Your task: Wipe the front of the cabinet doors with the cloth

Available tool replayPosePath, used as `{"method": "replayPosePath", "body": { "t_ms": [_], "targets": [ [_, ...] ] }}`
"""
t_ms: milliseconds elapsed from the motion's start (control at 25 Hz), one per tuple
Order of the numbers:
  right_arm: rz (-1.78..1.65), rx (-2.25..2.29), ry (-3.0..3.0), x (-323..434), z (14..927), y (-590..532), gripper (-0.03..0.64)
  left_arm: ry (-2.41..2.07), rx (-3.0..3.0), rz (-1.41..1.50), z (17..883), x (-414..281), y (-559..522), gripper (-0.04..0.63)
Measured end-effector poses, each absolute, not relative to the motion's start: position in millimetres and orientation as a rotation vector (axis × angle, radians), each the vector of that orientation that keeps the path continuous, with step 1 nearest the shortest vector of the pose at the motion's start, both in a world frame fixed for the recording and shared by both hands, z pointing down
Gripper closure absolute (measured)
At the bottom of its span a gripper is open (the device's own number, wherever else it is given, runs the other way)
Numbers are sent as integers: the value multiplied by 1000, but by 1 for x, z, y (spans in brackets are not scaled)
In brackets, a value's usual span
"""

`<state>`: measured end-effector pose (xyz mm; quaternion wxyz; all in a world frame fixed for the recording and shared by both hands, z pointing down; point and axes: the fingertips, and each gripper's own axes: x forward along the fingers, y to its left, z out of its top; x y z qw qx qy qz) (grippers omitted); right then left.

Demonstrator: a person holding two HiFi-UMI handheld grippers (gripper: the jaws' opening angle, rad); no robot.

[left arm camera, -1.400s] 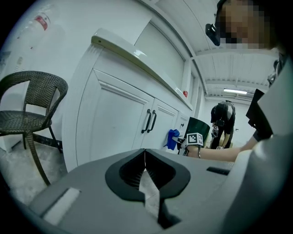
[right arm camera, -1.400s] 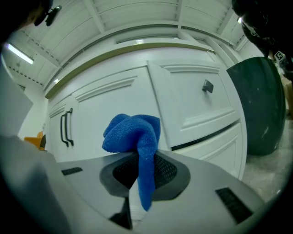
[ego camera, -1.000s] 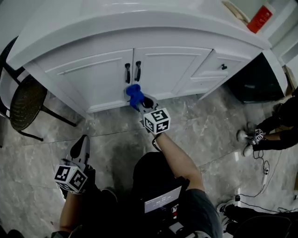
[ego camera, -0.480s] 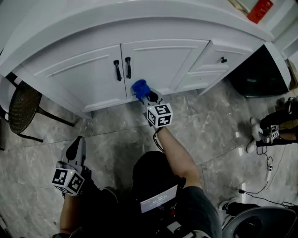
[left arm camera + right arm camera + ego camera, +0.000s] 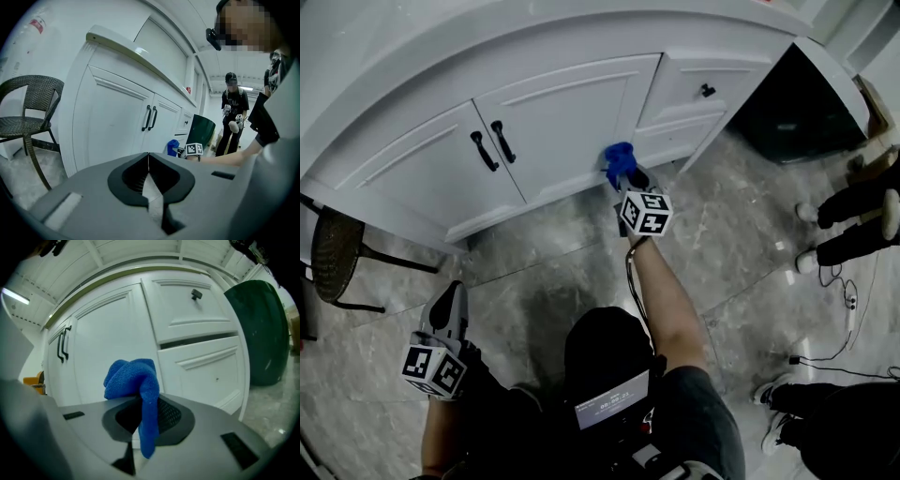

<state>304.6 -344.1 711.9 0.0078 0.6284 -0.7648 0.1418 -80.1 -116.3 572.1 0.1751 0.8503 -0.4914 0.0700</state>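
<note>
The blue cloth (image 5: pixel 133 380) is clamped between the jaws of the right hand-held gripper (image 5: pixel 140 416). It is bunched above them, with one end hanging down. In the head view it is seen at 12 o'clock, at the lower corner of the right cabinet door (image 5: pixel 562 117), at 4 o'clock from the black handles (image 5: pixel 492 147). The left hand-held gripper (image 5: pixel 148 161) is held at 8 o'clock above the floor (image 5: pixel 534 272), its jaws pressed together with nothing between them.
</note>
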Motion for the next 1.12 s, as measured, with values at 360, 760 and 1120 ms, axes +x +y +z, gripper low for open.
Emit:
{"method": "replayPosePath", "body": {
  "t_ms": [360,760,1120],
  "targets": [
    [443,2032,-2321,335,714,-333,568,-1365,2402,175,574,-77,-117,592],
    [506,1544,-2659,138,716,-304,568,-1402,2342,100,572,-107,-110,592],
    [302,1258,-2718,37,746,-316,568,-1548,2270,154,578,-160,-98,592]
  ]
}}
